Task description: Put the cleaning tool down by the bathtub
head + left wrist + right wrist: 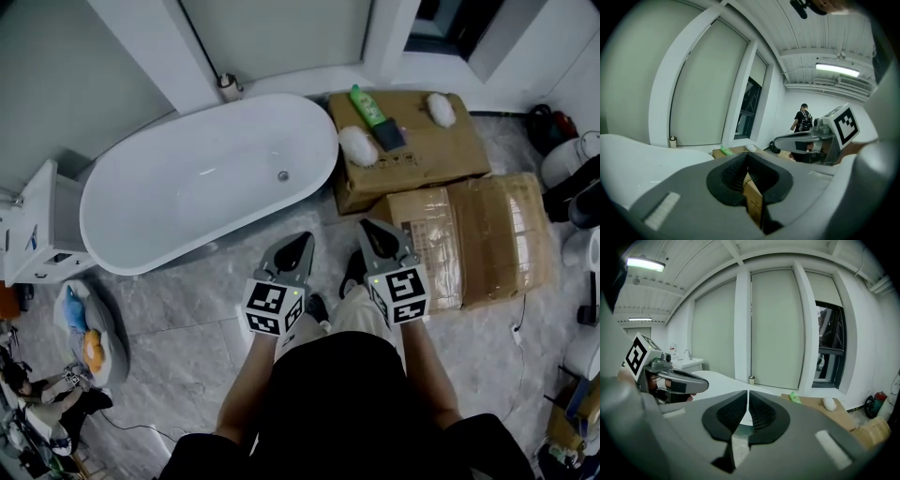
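Marbled grey floor (pixel 178 309) beside the white bathtub (pixel 187 187); a cardboard box (pixel 450 150) carries a green bottle (pixel 367 106). Left claw (pixel 301 238) and right claw (pixel 369 226) are both pinched together, empty.

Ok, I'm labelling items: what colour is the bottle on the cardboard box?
Green; the bottle shows best in the head view.
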Available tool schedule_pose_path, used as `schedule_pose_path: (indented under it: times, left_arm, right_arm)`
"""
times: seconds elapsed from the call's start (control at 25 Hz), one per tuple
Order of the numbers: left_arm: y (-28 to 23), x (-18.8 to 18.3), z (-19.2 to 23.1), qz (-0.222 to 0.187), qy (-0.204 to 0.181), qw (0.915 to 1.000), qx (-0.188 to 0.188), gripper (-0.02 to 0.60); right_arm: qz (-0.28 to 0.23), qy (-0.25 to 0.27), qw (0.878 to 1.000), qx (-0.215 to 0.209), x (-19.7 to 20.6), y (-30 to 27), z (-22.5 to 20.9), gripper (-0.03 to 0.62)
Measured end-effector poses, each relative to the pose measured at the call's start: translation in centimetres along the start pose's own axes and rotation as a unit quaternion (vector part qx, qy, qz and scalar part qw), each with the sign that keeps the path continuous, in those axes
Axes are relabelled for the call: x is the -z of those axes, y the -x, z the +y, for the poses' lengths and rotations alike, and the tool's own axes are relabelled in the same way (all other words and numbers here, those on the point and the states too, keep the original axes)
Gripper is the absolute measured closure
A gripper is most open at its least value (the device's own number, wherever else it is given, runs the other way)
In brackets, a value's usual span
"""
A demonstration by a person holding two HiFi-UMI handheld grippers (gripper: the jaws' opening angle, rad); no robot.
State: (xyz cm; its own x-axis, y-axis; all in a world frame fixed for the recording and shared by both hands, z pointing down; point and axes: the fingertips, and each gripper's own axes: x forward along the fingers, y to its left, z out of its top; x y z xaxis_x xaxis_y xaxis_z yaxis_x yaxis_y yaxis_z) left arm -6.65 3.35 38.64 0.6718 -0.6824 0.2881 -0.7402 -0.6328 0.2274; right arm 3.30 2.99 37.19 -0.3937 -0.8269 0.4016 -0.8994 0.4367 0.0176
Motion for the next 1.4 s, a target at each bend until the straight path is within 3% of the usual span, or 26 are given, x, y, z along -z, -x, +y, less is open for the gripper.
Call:
schedule_pose_path:
  times: [0.76,1.4]
  left_arm:
    - [0.1,-5.2,-4.2,-0.043,-0.025,0.9987,0.014,0.583]
    - [0.6,-6.1,-4.6,-0.044,-0.037,0.9981,0.022,0.583]
  right_arm:
    - [-0.05,-0.018,0.999,0.001,-3.4,5.7,-1.2,0.586]
    - [-0.065,-0.016,0.998,0.002,-4.5,6.3,-0.5,0.586]
